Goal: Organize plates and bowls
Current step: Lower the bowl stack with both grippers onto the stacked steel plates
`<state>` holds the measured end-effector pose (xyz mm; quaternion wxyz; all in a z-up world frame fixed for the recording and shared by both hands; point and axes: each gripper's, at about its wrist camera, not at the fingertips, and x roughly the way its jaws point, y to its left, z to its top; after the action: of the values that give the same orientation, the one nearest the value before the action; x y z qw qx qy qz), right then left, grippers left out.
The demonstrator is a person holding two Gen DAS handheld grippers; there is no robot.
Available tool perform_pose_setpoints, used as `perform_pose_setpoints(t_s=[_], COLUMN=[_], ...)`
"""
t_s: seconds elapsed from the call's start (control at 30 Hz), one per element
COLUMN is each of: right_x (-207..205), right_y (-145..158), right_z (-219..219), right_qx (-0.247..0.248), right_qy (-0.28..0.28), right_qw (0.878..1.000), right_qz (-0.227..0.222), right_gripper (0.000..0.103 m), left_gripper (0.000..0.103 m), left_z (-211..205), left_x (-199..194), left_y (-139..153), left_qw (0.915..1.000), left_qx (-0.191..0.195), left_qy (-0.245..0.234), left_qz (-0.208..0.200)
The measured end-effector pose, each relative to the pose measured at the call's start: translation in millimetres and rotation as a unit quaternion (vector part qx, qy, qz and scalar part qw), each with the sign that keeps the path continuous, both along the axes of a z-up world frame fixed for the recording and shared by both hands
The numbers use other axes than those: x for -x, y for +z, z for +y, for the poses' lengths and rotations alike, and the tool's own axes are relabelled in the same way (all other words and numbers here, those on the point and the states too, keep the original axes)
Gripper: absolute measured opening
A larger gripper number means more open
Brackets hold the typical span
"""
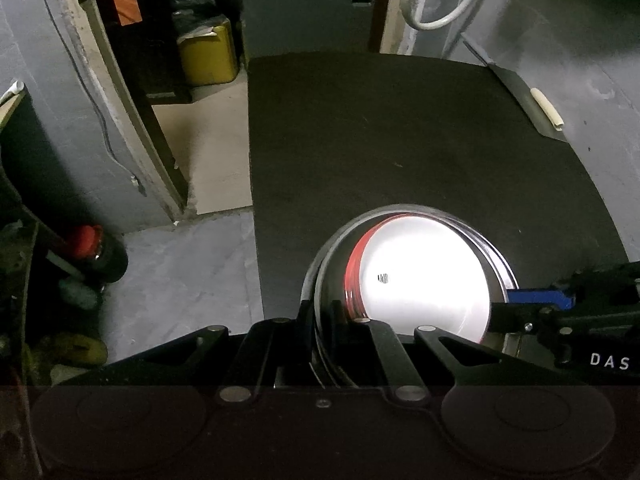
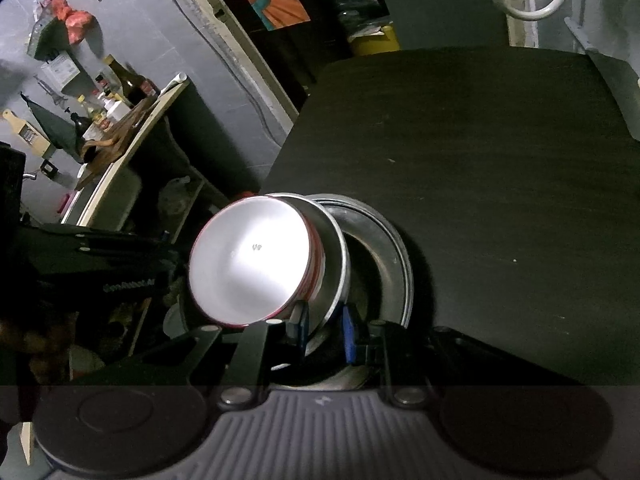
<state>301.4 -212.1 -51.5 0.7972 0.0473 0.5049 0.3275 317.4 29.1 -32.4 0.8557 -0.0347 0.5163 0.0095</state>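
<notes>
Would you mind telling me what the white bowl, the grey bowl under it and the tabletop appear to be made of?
White bowl: glossy white inside, red outside, with a thin red rim; probably enamelled metal or melamine, the glare leaves it open. Grey bowl: likely stainless steel, given its grey metallic sheen and thin rolled rim. Tabletop: matte black, faintly grained, perhaps painted wood or laminate.

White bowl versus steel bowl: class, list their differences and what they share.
The white bowl is white with a red rim; the steel bowl is bare metal. The white bowl is smaller and nests inside the steel bowl. Both are round and tilted.
</notes>
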Motion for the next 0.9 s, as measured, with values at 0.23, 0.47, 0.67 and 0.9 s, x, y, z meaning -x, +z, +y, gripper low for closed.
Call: perform_pose_setpoints(t_s=[0.23,0.47,0.67,0.9], right_x=[-0.2,0.4,1.0,2.0], right_y=[-2.6,-2.5,-2.7,-2.3], right_z=[-1.3,-1.2,-0.6,1.2], right_qx=[-0.006,-0.009,-0.010,-0.009], right_qy=[-0.002,-0.004,-0.007,-0.013], right_qw=[1.000,1.000,1.000,1.000], right_qz=[0.003,0.002,-0.001,-0.007], right_gripper=[0.020,0.020,0.021,0.021], left_gripper=[0.006,0.006,0.007,0.007], left_z=[-0.8,-2.1,-0.5,0.0], left_x=[0.4,1.1,-0.2,0.1], left_y=[2.7,2.6,3.2,2.9], left_qw=[1.0000,1.0000,0.9999,0.9998], left_qx=[-0.005,-0.006,-0.005,-0.003], left_qy=[0.002,0.004,0.009,0.017], left_qz=[-0.003,-0.003,-0.003,-0.002])
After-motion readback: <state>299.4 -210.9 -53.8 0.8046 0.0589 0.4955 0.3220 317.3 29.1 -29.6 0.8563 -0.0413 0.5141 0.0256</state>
